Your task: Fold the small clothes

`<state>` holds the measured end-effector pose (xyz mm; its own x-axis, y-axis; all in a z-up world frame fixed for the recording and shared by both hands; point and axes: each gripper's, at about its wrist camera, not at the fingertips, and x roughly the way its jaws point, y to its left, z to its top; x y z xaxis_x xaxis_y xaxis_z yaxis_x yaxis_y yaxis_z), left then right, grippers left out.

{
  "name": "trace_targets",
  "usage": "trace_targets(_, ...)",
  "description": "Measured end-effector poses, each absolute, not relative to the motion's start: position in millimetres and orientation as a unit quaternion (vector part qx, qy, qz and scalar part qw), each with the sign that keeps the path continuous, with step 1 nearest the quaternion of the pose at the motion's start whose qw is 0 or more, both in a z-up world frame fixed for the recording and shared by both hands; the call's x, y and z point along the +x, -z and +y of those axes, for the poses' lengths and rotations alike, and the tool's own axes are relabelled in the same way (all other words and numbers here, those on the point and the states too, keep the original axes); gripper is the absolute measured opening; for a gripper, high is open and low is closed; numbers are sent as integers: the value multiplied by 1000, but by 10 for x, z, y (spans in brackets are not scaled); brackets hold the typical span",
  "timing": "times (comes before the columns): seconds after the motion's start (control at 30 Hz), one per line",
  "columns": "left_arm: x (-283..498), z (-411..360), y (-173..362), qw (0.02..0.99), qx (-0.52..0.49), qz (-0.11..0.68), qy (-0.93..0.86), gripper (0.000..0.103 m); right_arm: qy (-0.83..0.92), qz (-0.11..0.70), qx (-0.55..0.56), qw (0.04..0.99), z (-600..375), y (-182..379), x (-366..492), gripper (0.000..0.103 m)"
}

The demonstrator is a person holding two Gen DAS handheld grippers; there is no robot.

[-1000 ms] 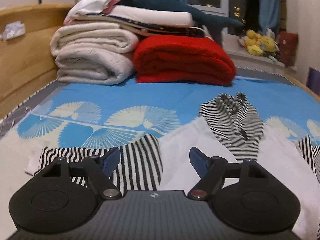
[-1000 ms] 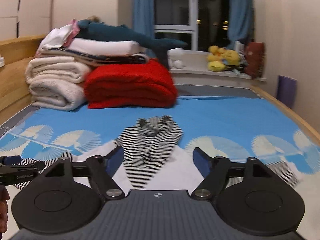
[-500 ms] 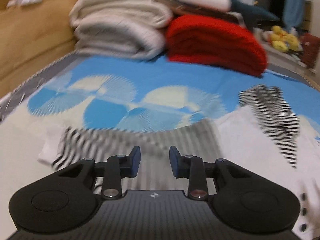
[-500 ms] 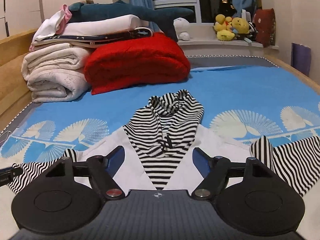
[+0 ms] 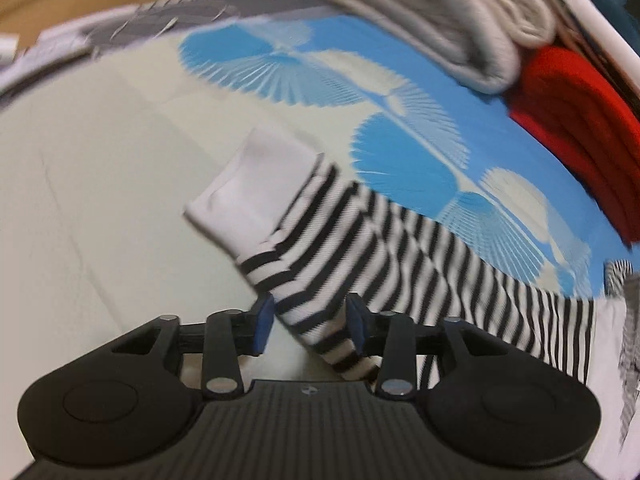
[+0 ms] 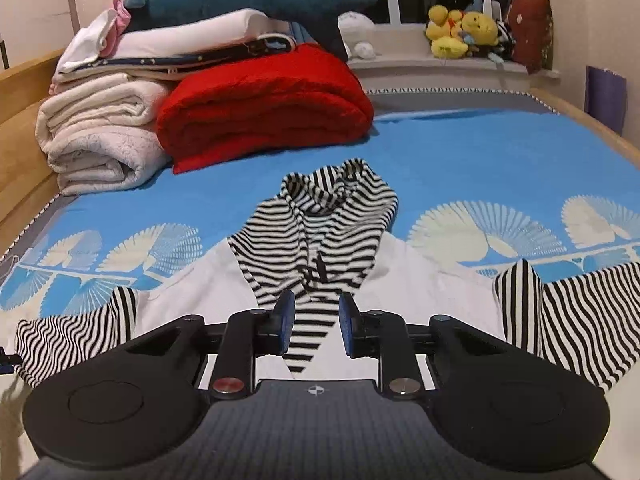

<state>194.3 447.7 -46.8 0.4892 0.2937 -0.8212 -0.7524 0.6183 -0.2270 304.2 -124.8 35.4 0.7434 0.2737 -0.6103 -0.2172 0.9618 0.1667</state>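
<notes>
A small white jacket (image 6: 420,280) with a black-and-white striped hood (image 6: 332,216) and striped sleeves lies spread on the bed. In the left wrist view my left gripper (image 5: 308,322) has its jaws around the left striped sleeve (image 5: 400,248), near its white cuff (image 5: 256,192); the sleeve is lifted and bunched between the pads. In the right wrist view my right gripper (image 6: 314,326) hovers over the chest below the hood, jaws narrowed to a small gap with no cloth between them. The right striped sleeve (image 6: 576,312) lies at the right.
A stack of cream blankets (image 6: 100,136), a red blanket (image 6: 264,104) and a plush shark (image 6: 248,4) fills the head of the bed. Wooden bed rails (image 6: 20,80) run along both sides. Toys (image 6: 460,28) sit on the windowsill.
My left gripper swung left and down onto the left sleeve and took it between its jaws. My right gripper moved closer to the jacket and narrowed its jaws from wide open.
</notes>
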Motion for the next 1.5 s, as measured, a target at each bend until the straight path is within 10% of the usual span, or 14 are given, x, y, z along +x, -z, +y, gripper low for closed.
trace_targets(0.13, 1945, 4548, 503, 795, -319, 384, -344, 50, -132, 347, 34, 928, -1279, -308, 3056, 28)
trace_targets(0.23, 1994, 4484, 459, 801, -308, 379, -346, 5, -128, 352, 29, 927, -1339, -292, 3042, 28)
trace_targets(0.67, 2553, 2091, -930, 935, -207, 245, -152, 3, -68, 398, 63, 913, -1893, -116, 2777, 28)
trace_targets(0.87, 2748, 736, -845, 907, -212, 329, 153, 14, -40, 414, 109, 903, -2063, 23, 2712, 28)
trace_targets(1.5, 3140, 1617, -287, 853, -222, 457, -117, 18, 32, 516, 321, 794, -2398, 914, 3337, 28)
